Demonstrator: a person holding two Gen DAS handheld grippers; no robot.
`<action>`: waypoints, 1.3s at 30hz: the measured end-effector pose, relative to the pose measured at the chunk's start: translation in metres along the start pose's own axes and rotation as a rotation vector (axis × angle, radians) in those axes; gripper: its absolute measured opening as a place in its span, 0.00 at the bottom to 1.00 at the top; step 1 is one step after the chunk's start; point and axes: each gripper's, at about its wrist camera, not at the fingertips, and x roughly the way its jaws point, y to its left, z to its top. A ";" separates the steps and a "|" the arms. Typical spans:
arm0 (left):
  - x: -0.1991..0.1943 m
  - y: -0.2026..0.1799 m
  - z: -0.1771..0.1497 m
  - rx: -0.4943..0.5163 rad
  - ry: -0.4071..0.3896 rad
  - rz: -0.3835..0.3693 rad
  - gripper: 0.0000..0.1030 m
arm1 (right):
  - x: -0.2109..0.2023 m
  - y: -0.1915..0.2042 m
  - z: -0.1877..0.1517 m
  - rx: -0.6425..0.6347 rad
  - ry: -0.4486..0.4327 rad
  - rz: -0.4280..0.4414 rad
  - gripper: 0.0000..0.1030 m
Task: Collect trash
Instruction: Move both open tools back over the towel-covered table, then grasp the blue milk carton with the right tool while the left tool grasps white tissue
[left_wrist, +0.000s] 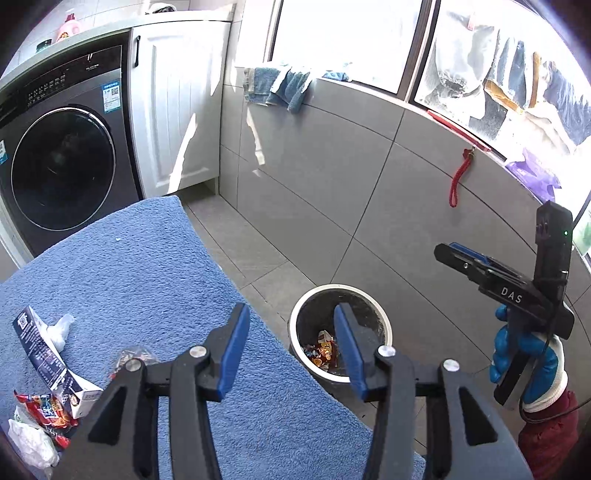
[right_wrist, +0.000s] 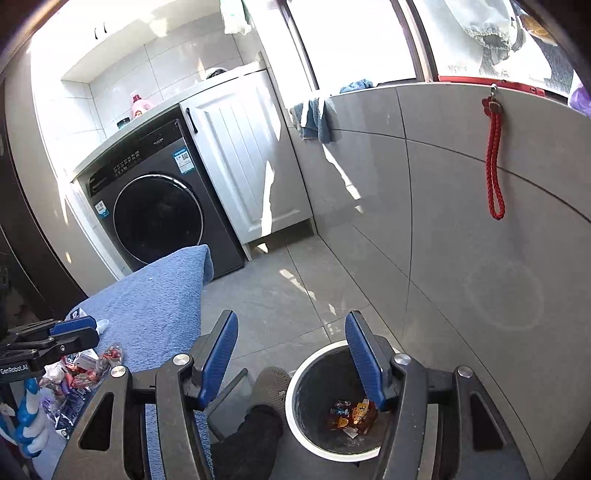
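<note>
A white-rimmed trash bin (left_wrist: 295, 325) stands on the floor beside the table, with colourful wrappers (left_wrist: 323, 350) at its bottom; it also shows in the right wrist view (right_wrist: 291, 406). My left gripper (left_wrist: 291, 347) is open and empty over the table's right edge. My right gripper (right_wrist: 291, 365) is open and empty above the bin; it shows from the side in the left wrist view (left_wrist: 465, 264). Trash lies on the blue towel (left_wrist: 147, 266): a dark carton (left_wrist: 48, 358), red wrappers (left_wrist: 48, 410), white tissue (left_wrist: 31, 443) and a clear wrapper (left_wrist: 133, 356).
A dark washing machine (left_wrist: 55, 162) and a white cabinet (left_wrist: 177, 110) stand behind the table. A grey tiled wall (left_wrist: 351, 177) with a hanging red cord (left_wrist: 460, 177) runs behind the bin. A person's foot (right_wrist: 269, 387) is beside the bin.
</note>
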 end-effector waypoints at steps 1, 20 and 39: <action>-0.013 0.008 -0.003 -0.010 -0.018 0.011 0.47 | -0.004 0.011 0.002 -0.020 -0.009 0.011 0.56; -0.182 0.203 -0.129 -0.294 -0.160 0.234 0.52 | -0.021 0.203 0.008 -0.279 -0.025 0.221 0.57; -0.104 0.243 -0.133 -0.272 -0.044 0.101 0.59 | 0.100 0.311 -0.031 -0.400 0.258 0.304 0.58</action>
